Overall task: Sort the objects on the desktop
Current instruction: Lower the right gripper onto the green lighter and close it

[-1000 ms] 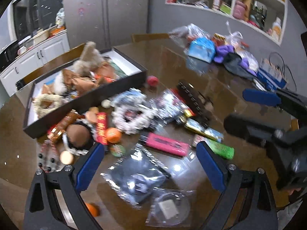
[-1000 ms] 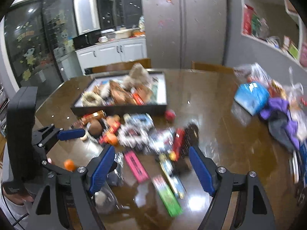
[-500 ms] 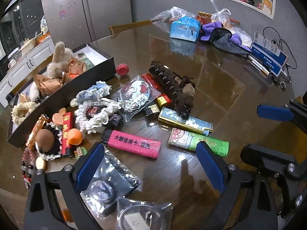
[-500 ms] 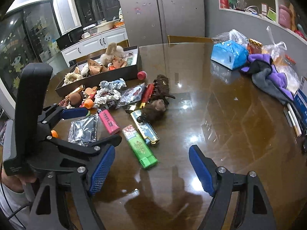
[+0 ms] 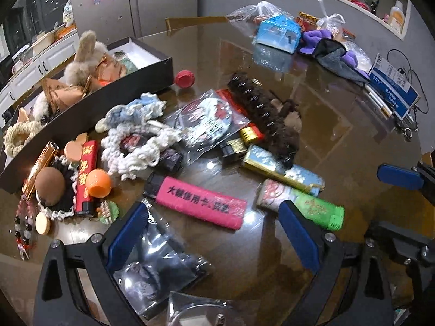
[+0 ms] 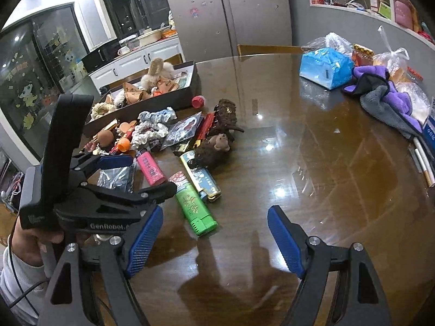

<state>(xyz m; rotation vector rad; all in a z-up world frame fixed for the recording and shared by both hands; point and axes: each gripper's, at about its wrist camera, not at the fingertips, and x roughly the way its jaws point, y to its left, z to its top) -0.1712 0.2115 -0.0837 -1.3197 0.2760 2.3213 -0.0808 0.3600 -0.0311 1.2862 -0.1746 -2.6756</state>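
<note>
A pile of small objects lies on the glossy brown table: a pink lighter, a green lighter, a blue-and-gold lighter, white scrunchies, an orange ball and a brown plush toy. My left gripper is open, just in front of the pink lighter and over a clear bag with a dark item inside. Over bare table, my right gripper is open, with the green lighter just ahead to its left.
A black box with plush toys and trinkets stands at the back left, a red ball beside it. A blue tissue pack, purple and grey cloths, plastic bags and pens line the right side. A hand holds the left gripper.
Both grippers have come down closer to the table and the lighters. Their jaws stay equally wide. Nothing on the table has moved.
</note>
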